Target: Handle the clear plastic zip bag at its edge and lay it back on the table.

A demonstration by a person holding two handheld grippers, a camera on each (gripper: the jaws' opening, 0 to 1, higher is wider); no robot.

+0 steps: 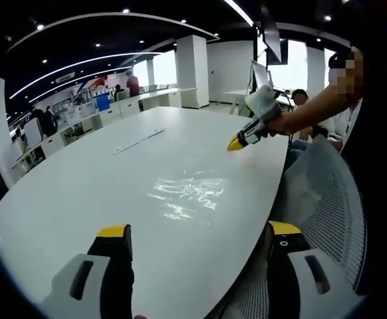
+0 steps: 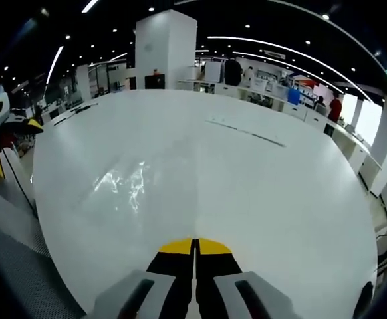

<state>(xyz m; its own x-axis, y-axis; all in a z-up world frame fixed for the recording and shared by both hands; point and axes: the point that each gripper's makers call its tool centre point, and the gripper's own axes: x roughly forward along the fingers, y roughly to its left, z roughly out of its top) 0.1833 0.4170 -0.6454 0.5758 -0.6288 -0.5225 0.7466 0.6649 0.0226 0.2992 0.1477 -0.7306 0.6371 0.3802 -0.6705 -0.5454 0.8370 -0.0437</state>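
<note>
The clear plastic zip bag point(image 1: 187, 193) lies flat and glinting on the white table point(image 1: 80, 179). My left gripper point(image 1: 200, 229) stands wide open just short of the bag, one jaw over the table and the other past its edge. My right gripper point(image 1: 237, 142), held in a person's hand, hovers beyond the bag with its yellow tips together. In the right gripper view the bag point(image 2: 124, 183) rests on the table point(image 2: 260, 199) ahead and to the left of my right gripper point(image 2: 195, 247), which is shut with nothing between its jaws. The left gripper point(image 2: 0, 133) peeks in at the left edge.
A mesh-backed chair point(image 1: 326, 199) stands against the table's near edge, also seen as the mesh chair point(image 2: 14, 266). A thin flat strip point(image 1: 139, 141) lies farther along the table, the same strip point(image 2: 247, 133) crossing the far half. Desks and people fill the office behind.
</note>
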